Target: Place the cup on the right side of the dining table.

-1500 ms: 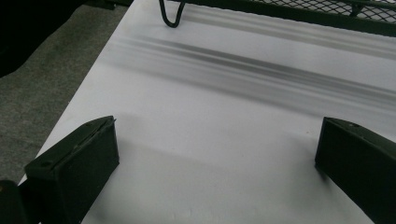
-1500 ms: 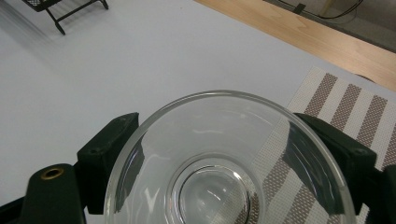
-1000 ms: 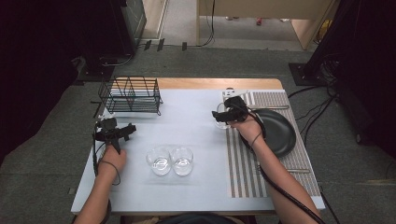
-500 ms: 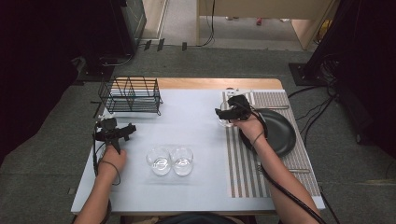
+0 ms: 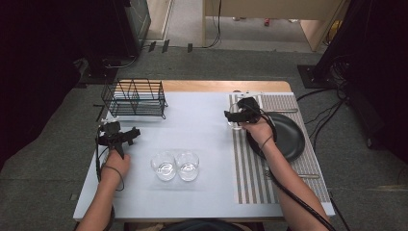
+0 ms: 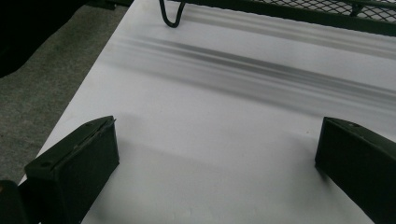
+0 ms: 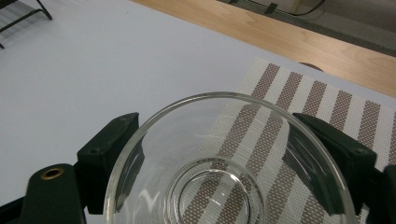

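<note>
Glass (image 7: 224, 163) clamped between right hand-held gripper (image 7: 233, 154) jaws, over striped mat (image 7: 327, 107).

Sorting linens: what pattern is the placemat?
Brown and white stripes on the woven placemat, clearest in the right gripper view.

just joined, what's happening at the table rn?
A person works two handheld grippers. The right gripper has its jaws shut on a clear glass at the edge of the striped placemat, beside the black plate. The left gripper idles open over bare table near the wire rack. Two more glasses sit mid-table.
</note>
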`<state>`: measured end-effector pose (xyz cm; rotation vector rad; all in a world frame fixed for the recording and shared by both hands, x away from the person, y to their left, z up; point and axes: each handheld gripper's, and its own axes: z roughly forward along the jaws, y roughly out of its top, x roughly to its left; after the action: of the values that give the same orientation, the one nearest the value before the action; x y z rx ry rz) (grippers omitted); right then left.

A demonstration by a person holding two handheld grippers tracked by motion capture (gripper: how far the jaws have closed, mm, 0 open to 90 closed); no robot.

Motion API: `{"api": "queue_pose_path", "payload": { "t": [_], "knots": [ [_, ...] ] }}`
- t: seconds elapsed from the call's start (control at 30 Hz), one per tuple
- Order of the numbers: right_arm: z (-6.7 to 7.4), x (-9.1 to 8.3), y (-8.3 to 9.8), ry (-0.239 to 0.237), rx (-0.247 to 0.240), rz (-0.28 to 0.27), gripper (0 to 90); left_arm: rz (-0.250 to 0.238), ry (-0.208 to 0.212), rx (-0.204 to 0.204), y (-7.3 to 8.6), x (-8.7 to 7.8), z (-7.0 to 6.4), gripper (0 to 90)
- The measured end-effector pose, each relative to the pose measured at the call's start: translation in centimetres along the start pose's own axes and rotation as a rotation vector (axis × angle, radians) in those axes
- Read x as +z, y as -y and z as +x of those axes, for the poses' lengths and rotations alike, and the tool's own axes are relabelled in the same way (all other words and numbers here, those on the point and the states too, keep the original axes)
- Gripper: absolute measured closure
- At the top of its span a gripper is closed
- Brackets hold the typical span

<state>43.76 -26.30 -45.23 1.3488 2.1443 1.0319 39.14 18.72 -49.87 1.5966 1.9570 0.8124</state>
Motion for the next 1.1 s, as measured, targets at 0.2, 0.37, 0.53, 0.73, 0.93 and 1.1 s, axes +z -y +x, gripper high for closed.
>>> {"api": "queue_pose_path", "payload": {
  "t": [0.2, 0.37, 0.53, 0.73, 0.93, 1.1],
  "knots": [
    [-0.18, 0.07, 0.02, 0.004, 0.005, -0.005, 18.6, 0.0, 0.0, 0.0, 0.0, 0.0, 0.0, 0.0],
    [-0.3, 0.08, 0.03, 0.011, 0.008, -0.005, 18.5, 0.0, 0.0, 0.0, 0.0, 0.0, -0.01, 0.0],
    [-0.35, 0.18, 0.03, 0.023, 0.028, -0.007, 18.5, -0.001, 0.0, 0.0, 0.01, 0.0, -0.01, 0.0],
    [-0.37, 0.29, 0.06, 0.039, 0.046, -0.01, 18.4, -0.001, 0.0, 0.0, 0.01, 0.0, -0.01, 0.0],
    [-0.32, 0.32, 0.09, 0.048, 0.049, -0.013, 18.4, -0.001, 0.0, -0.001, 0.01, -0.01, -0.01, 0.0],
    [-0.3, 0.35, 0.11, 0.048, 0.052, -0.015, 18.3, -0.001, -0.001, -0.001, 0.01, -0.01, -0.01, 0.0]
  ]
}}
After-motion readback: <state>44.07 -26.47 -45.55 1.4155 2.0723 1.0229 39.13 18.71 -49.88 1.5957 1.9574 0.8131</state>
